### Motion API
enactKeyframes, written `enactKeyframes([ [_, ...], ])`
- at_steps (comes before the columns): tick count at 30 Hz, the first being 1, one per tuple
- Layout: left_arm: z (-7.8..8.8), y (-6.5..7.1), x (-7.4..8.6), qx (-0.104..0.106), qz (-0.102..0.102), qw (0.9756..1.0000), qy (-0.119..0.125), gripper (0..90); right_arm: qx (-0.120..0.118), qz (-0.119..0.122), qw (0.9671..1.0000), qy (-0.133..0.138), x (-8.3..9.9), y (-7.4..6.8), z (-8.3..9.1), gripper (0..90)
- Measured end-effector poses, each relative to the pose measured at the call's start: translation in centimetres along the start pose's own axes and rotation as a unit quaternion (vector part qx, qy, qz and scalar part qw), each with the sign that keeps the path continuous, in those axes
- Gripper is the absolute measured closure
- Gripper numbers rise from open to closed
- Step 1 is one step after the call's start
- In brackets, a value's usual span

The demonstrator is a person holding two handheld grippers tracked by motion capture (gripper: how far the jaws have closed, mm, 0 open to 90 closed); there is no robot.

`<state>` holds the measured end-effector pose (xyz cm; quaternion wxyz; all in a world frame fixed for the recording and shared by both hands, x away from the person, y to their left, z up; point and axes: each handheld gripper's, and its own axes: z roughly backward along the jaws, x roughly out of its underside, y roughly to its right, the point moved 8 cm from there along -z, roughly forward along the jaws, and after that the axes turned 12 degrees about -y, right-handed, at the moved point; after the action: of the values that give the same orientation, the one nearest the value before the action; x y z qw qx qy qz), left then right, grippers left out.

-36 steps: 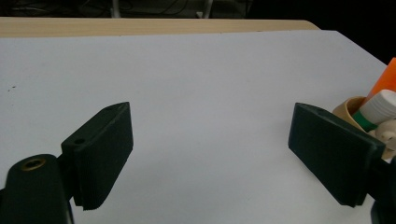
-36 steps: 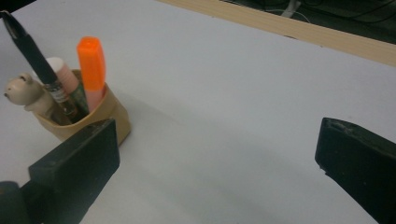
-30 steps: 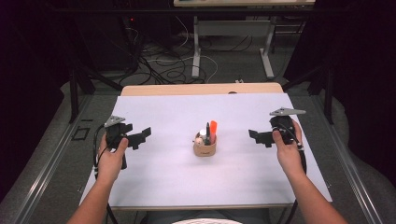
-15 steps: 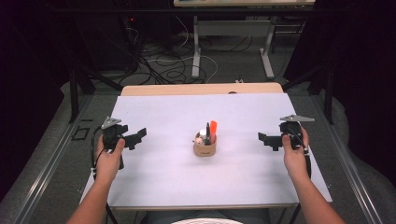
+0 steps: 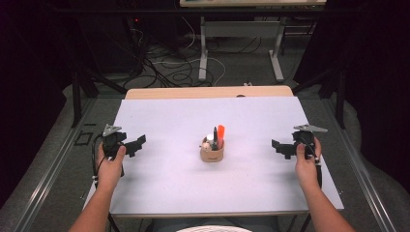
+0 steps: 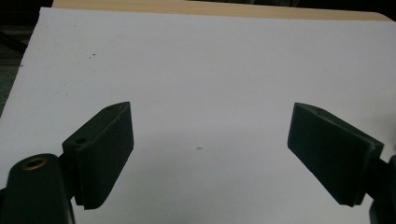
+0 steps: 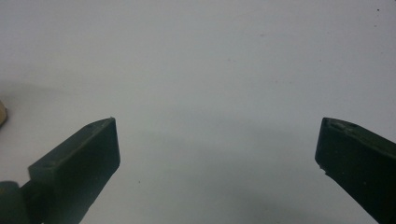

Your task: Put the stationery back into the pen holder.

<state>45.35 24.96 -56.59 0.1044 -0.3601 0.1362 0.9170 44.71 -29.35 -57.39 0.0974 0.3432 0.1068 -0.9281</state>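
While both hands rest low near the side edges of the table (image 5: 169, 193), the small tan cup (image 5: 212, 153) stands alone in the middle of the white sheet, well apart from either tool. The cup holds a few pens: an orange marker (image 5: 220, 132) sticks up at the right of the bunch, a dark pen (image 5: 215, 137) stands just left of it, and something with a white top (image 5: 209, 138) sits at the left side of the cup.

The left gripper (image 5: 137, 143) is at the left of the table, held by the left hand (image 5: 110, 164), and points right toward the cup. In the left gripper view its two black jaws stand wide apart with only bare white sheet between them; nothing is held. A grey three-cornered plate (image 5: 111, 129) sits on top of it, and a black cable loops down beside the wrist.

The right gripper (image 5: 279, 146) is at the right of the table, held by the right hand (image 5: 306, 162), and points left toward the cup. In the right gripper view its jaws are also spread wide over bare sheet, gripping nothing; a sliver of the tan cup (image 7: 2, 114) shows at the left edge there.

At the far side, a strip of bare wood (image 5: 208, 92) runs beyond the white sheet.
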Motion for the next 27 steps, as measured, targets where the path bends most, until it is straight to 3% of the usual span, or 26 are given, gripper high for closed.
enactKeyframes([
  [7,-0.7,-0.7,0.6,-0.007,0.006,0.9998,-0.015,15.0,0.004,-0.003,1.0000,-0.007,0.5,0.3,-0.7,0.0],
  [27,-1.3,-1.3,1.3,-0.013,0.018,0.9994,-0.025,15.2,0.004,-0.022,0.9995,-0.022,1.3,1.0,-1.4,0.0],
])
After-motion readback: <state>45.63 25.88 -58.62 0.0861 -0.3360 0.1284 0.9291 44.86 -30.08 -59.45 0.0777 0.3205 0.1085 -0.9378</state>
